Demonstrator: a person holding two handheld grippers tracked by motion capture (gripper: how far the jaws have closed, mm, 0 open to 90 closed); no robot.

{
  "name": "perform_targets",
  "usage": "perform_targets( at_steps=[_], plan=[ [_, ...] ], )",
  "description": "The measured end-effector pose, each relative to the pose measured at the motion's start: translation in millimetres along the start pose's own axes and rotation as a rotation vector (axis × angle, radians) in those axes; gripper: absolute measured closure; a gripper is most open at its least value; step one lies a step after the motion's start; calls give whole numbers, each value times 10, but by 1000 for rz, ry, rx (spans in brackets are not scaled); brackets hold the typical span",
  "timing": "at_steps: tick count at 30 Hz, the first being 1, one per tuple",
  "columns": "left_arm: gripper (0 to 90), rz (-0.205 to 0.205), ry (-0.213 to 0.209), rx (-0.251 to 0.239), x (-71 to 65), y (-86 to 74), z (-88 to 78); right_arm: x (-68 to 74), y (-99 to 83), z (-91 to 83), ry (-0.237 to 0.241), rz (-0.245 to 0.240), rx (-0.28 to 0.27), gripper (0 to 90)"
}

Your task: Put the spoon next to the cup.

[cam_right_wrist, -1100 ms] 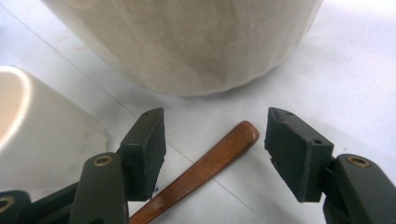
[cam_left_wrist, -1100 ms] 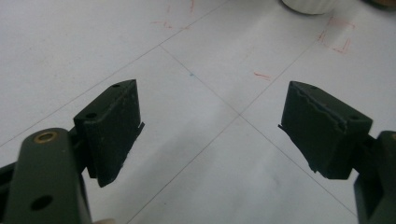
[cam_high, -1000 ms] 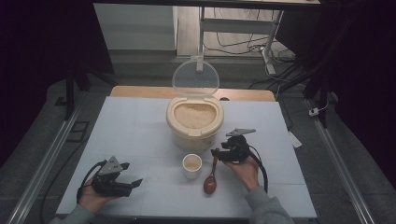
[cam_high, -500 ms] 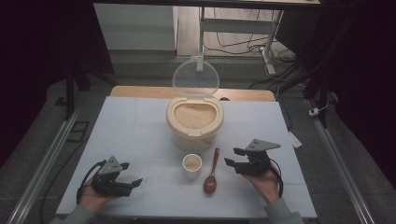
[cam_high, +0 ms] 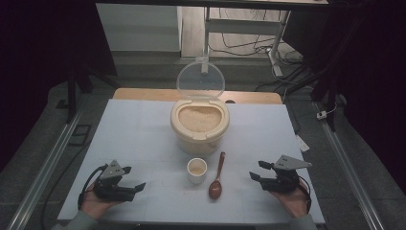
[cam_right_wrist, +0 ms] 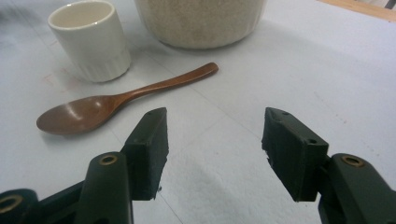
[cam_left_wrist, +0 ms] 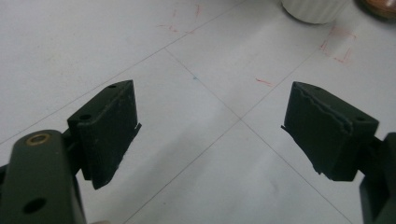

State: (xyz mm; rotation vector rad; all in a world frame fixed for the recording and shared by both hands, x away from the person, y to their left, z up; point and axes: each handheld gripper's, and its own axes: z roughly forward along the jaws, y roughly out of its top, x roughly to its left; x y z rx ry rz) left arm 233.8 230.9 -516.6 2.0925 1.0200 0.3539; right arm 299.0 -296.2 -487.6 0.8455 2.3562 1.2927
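Both grippers are sitting wide open and holding nothing: the left gripper (cam_high: 129,184) and the right gripper (cam_high: 258,171). The spoon (cam_high: 217,177) is lying just beside the cup (cam_high: 197,170), near the rice tub (cam_high: 199,125). Next comes probably grabbing the spoon's handle.

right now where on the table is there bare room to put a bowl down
Free: the wide strips of table left and right of the rice container, and the near stretch between the left tongs and the cup. Crowded: the centre front, where cup and wooden spoon lie close under the container, with the right tongs beside them.
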Motion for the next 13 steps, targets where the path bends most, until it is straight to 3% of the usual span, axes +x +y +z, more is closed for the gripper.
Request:
perform_targets(
  at_steps=[13],
  plan=[
    [175, 7, 0, 1, -4, -3, -3, -8, -14, 4, 1, -5, 6, 417]
  ],
)
